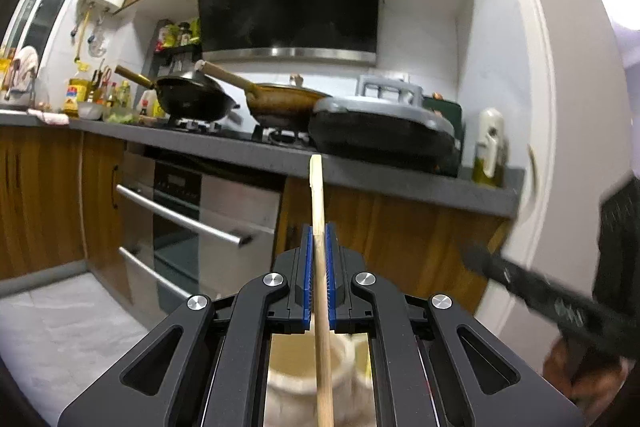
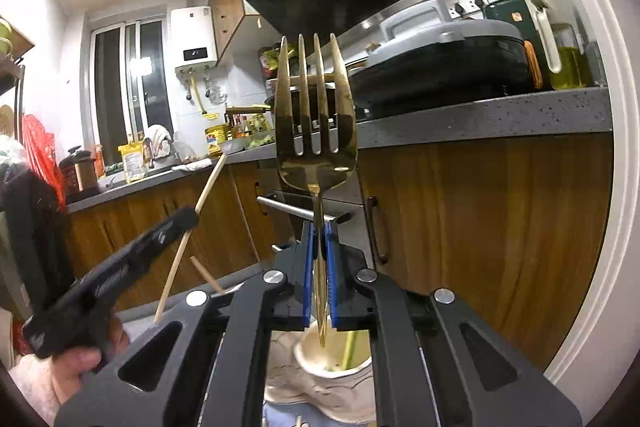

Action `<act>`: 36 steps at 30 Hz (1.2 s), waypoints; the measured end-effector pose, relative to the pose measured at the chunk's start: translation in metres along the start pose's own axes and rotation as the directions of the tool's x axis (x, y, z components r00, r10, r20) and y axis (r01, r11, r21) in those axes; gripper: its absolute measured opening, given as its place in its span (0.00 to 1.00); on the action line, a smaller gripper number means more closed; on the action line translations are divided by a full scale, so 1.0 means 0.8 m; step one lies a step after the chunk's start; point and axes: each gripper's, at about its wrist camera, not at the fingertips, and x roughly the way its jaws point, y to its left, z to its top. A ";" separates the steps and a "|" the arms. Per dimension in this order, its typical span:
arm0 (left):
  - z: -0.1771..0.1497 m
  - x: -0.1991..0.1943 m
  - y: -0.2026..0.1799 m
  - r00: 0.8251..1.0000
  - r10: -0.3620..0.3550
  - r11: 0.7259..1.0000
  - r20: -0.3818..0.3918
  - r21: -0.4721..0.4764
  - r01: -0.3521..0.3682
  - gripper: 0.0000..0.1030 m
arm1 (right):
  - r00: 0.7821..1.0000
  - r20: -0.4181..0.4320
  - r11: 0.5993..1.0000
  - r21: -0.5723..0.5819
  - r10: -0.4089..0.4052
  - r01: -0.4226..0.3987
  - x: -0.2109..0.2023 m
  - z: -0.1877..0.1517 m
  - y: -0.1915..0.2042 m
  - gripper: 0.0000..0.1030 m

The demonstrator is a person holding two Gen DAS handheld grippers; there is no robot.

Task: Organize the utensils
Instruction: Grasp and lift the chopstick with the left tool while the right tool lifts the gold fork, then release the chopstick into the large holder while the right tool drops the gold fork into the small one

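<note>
Blue-padded jaws of the left gripper (image 1: 319, 259) are clamped on a wooden chopstick (image 1: 320, 227), whose long axis runs straight ahead between the pads, one end rising forward past them and the other reaching back under the gripper toward the cream cup (image 1: 304, 383) seen below it. Whether that lower end sits inside the cup or only above its mouth cannot be told. The right gripper (image 2: 319, 251) is likewise closed on the thin handle of a gold fork (image 2: 316, 115), tines up and handle pointing down toward the same cup (image 2: 320, 359), where a green stem-like piece already leans. From the right wrist view the left gripper (image 2: 176, 227) shows off to the left with its chopstick (image 2: 210, 183) tilted, and a second stick (image 2: 204, 273) lies near it. Both utensils appear roughly lengthwise over the cup's opening, so each arm's next move would likely be a lowering along the utensil's own axis; the fork looks the better centred of the two.
</note>
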 end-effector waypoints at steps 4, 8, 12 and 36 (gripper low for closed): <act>0.004 0.043 0.002 0.999 0.034 0.999 0.011 -0.008 -0.034 0.06 | 1.000 -0.004 1.000 0.024 -0.008 0.008 0.011 -0.005 -0.020 0.06; -0.004 0.071 0.001 0.996 0.084 0.996 0.014 0.019 -0.084 0.06 | 0.998 -0.054 0.998 0.060 0.012 -0.009 0.029 -0.017 -0.033 0.06; -0.014 0.083 -0.004 0.992 0.122 0.990 0.022 0.075 -0.123 0.06 | 0.997 -0.071 0.999 0.045 0.004 -0.001 0.040 -0.028 -0.034 0.06; -0.062 0.020 -0.013 0.996 0.079 0.972 -0.038 0.224 -0.069 0.06 | 0.979 -0.205 0.999 0.041 0.020 -0.012 0.071 -0.045 -0.033 0.06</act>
